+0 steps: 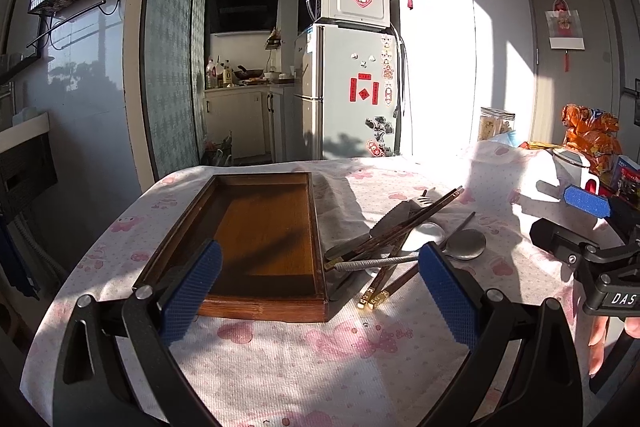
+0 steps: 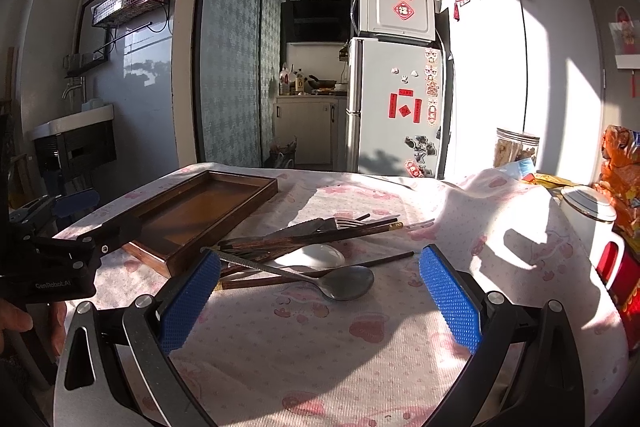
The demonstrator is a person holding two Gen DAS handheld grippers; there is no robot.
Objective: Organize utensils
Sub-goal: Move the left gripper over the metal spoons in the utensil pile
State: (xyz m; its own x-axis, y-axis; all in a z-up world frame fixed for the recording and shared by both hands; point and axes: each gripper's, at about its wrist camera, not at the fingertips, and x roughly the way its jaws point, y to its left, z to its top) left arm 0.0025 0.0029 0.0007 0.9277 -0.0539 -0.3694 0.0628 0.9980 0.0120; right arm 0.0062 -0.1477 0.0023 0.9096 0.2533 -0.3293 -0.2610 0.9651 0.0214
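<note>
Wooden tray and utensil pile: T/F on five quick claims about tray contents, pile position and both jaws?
1. The wooden tray holds no utensils. True.
2. The utensil pile lies on the tablecloth beside the tray. True.
3. The left gripper is shut on a chopstick. False: its jaws are open and hold nothing.
4. The metal spoon lies inside the tray. False: it lies on the cloth, in the pile.
5. The right gripper has open jaws, holding nothing. True.
</note>
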